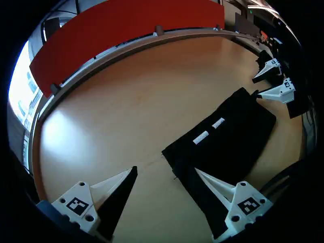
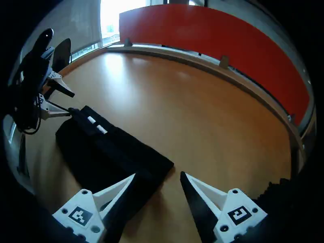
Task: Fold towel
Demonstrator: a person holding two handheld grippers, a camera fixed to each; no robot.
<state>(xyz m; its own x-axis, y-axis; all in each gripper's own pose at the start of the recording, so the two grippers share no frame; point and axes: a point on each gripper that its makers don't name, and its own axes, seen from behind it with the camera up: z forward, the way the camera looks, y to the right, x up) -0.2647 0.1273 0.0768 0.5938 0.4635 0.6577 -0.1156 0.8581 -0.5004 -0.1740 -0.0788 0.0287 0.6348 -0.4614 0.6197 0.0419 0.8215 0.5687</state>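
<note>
A broad wooden bench (image 1: 121, 121) runs to a red divider panel (image 1: 121, 28) along its far edge. A black towel (image 1: 231, 141), folded into a long rectangle, lies flat on the bench. The left gripper (image 1: 165, 170) hangs at one end corner, fingers spread apart, one over cloth and one over bare wood. The right gripper (image 2: 158, 174) is likewise open at the opposite end, gripping nothing. Two small white tags (image 1: 201, 137) sit on the towel's top.

Both cams low, close over table (image 1: 121, 113), facing each other across shared towel (image 1: 231, 137).
</note>
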